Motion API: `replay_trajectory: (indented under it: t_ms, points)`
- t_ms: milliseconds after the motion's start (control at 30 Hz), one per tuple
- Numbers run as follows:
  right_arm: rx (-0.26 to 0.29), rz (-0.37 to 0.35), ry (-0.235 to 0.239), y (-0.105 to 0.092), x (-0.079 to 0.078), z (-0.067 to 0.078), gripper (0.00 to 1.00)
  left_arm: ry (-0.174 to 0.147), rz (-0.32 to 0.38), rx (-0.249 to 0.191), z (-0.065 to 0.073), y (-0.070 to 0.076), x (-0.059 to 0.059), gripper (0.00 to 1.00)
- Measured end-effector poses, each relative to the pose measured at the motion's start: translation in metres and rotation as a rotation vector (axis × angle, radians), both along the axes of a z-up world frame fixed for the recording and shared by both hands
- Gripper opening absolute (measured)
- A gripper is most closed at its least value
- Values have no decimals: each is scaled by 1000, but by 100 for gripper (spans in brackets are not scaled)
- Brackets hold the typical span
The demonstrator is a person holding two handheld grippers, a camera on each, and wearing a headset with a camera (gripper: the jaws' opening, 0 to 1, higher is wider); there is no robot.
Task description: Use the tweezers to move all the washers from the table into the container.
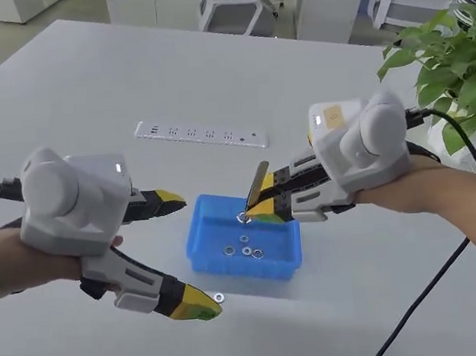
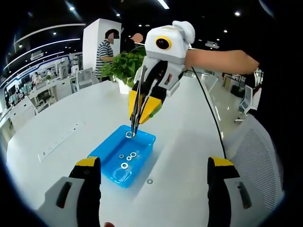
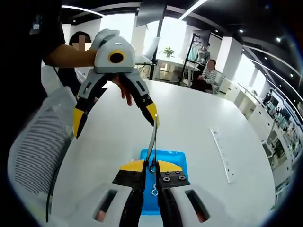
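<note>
Because the right gripper has its fingers shut narrow on the tweezers, the tool hangs steeply at the middle of the frame. Its tip sits over the far edge of the blue container. A washer sits at that tip, low over the container floor, which looks like the right place to let it drop. A few washers already lie inside, toward the middle. One loose washer lies on the surface just in front of the container, lower middle of the frame, so I judge the job nearly done but not finished.

At the left of the frame, the left gripper holds nothing. Its fingers are spread wide, with one tip beside the container's left wall and the other close to the loose washer. It seems to be just waiting there.

I can't tell whether the tweezers pinch the washer or it merely rests against the tip. In the right gripper view the tool's lower end is lost between the fingers. The exact count of washers inside is hard to make out.
</note>
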State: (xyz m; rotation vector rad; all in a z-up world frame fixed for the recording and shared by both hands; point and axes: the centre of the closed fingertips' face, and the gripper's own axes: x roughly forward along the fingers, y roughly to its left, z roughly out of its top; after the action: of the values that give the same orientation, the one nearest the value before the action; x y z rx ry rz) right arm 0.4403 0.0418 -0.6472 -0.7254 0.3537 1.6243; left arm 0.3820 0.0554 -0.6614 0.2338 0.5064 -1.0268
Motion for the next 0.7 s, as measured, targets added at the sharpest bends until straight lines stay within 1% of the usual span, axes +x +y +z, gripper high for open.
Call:
replay_trajectory:
  t_ms: [167, 300, 433, 633, 700]
  points:
    - [1, -7, -16, 2, 11, -2, 8, -2, 2, -3, 1, 0, 3, 99]
    - [-3, -12, -26, 3, 20, -8, 8, -4, 4, -2, 3, 0, 6, 99]
    - [-3, -20, -37, 2, 29, -14, 8, -9, 8, -7, 6, 0, 11, 99]
    - [-11, -29, -42, 0, 40, -25, 9, -20, 12, -11, 9, -3, 24, 97]
    - [-15, -31, -40, -1, 42, -29, 9, -36, 14, -10, 10, -4, 30, 93]
